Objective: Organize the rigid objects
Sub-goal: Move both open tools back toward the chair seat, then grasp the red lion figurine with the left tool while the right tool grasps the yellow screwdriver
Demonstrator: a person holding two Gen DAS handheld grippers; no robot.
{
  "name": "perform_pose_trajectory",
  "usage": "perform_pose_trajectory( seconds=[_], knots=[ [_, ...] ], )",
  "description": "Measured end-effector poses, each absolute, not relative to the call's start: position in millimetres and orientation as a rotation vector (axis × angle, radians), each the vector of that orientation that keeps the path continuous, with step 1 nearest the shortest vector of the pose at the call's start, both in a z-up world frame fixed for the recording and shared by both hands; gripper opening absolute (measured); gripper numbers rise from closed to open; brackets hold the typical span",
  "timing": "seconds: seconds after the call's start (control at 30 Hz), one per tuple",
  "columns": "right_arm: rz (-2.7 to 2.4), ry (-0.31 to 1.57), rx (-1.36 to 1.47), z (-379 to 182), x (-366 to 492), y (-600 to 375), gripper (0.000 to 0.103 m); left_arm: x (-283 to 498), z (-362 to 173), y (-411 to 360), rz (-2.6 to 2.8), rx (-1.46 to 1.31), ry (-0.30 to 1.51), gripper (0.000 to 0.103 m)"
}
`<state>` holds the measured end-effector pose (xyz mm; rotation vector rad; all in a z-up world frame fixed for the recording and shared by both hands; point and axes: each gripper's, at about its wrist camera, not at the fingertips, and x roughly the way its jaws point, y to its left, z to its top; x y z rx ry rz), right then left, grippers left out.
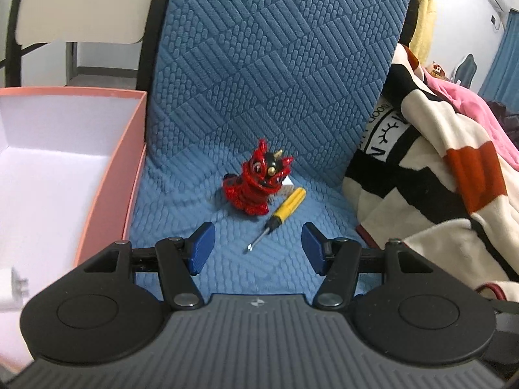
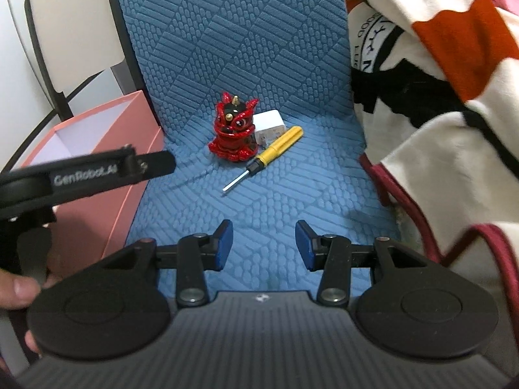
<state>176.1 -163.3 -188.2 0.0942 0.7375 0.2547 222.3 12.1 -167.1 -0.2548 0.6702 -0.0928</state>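
Two handheld grippers point at a blue quilted cushion that covers a chair seat and its back. On the seat stands a small red and black lion-dance figurine with gold horns. Just beside it lies a yellow-handled screwdriver, its metal tip pointing toward the cameras. A white charger plug lies behind the figurine, touching or nearly touching the screwdriver's handle.

The left gripper has its blue-padded jaws spread wide and holds nothing; the screwdriver's tip lies just ahead, between them. The right gripper also has its jaws spread and empty, well short of the objects.

An open pink box with a pale interior stands left of the cushion. A second white plug, blurred, shows inside it in the left wrist view.

From the right wrist view, the left gripper's body reads "GenRobot.AI". A cream, black and orange blanket is heaped on the right; its round emblem shows partial lettering, "GOOD" and possibly "LUCK".
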Motion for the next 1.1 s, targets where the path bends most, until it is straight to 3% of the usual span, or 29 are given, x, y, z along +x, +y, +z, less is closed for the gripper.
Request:
perform_pose_trajectory(
  seconds=[1.1],
  knots=[
    [0.260, 0.823, 0.152, -242, 302, -131, 0.046, 357, -208, 14, -0.160, -0.320, 0.757, 0.065]
  ],
)
